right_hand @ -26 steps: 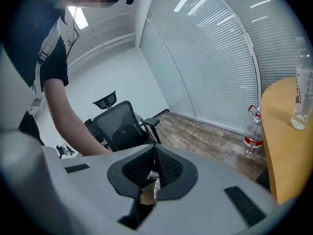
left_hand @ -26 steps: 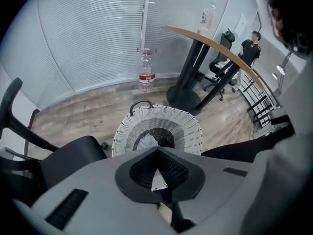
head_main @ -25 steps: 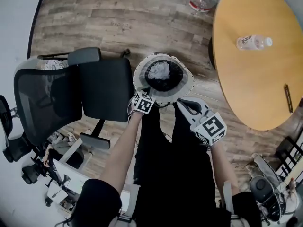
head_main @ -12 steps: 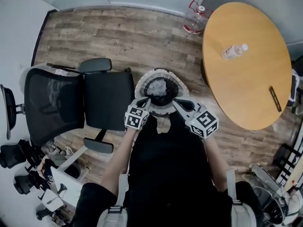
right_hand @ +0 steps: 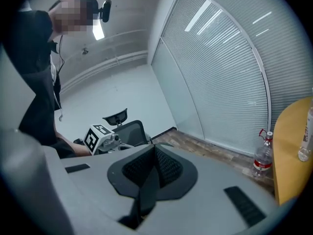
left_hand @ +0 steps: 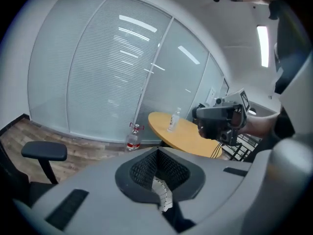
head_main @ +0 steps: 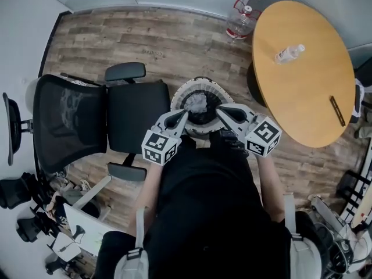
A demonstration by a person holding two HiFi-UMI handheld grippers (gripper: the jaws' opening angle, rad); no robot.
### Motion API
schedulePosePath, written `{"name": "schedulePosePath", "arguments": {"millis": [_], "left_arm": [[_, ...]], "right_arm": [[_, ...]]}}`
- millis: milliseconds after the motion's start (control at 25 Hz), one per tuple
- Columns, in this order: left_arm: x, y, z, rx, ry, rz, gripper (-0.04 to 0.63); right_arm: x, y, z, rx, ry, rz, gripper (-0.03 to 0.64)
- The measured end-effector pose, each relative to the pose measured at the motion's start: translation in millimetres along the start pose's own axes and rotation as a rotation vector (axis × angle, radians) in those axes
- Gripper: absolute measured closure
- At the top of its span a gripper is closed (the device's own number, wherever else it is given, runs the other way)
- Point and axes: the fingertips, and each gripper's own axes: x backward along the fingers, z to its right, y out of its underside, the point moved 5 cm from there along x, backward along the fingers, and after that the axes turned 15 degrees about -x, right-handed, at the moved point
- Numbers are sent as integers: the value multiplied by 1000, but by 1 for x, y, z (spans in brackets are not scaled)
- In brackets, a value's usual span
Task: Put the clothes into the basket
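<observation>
Head view: black garment (head_main: 200,156) held beside basket (head_main: 179,95)

Left gripper (head_main: 185,116) and right gripper (head_main: 220,110) both clench the black garment just below the basket at frame centre. Carry it over the rim before letting go together.

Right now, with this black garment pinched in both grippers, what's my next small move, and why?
Probably ease both forward over the basket: the left gripper and right gripper are shut on the black garment, which hangs at its near edge.
</observation>
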Motion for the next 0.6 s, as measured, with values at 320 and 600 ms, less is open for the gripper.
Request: {"name": "schedulePosePath", "arguments": {"millis": [320, 600], "left_arm": [[50, -45, -4, -44, 47, 152, 583], [66, -54, -5, -71, 89, 194, 583]], "right_arm": [[4, -26, -34, 60, 4, 61, 600], [1, -22, -51, 87, 35, 71, 600]]}}
